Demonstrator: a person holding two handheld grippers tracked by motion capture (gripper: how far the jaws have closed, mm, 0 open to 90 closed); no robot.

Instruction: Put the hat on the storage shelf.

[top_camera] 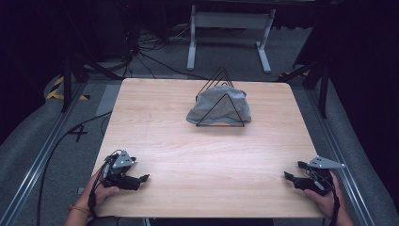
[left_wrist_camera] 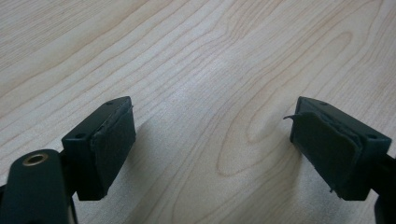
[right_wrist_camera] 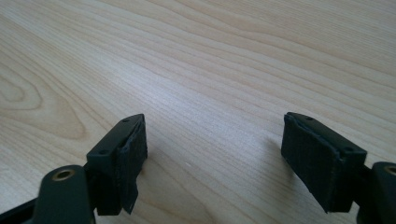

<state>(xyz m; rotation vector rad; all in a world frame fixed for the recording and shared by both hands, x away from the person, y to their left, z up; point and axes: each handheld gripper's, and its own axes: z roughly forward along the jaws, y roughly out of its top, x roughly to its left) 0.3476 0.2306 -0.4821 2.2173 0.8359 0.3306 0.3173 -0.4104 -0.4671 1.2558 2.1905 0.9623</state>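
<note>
A grey cloth [top_camera: 217, 107] lies bunched over a black wire rack [top_camera: 221, 80] of triangular loops at the back middle of the wooden table [top_camera: 197, 155]. My left gripper [top_camera: 145, 178] rests at the front left corner, held by a hand, its tips pointing right. In the left gripper view the gripper [left_wrist_camera: 212, 135] stands open over bare wood, nothing between its pads. My right gripper [top_camera: 286, 175] sits at the front right corner, pointing left. The right gripper view shows the gripper [right_wrist_camera: 214, 144] open too, with only table under it. Both are far from the cloth.
The table stands on a grey floor between metal rails [top_camera: 28, 174]. Black cables [top_camera: 141, 47] and a white frame's legs [top_camera: 230, 37] lie beyond the far edge. Yellow-black tape [top_camera: 59, 89] marks the floor at the left.
</note>
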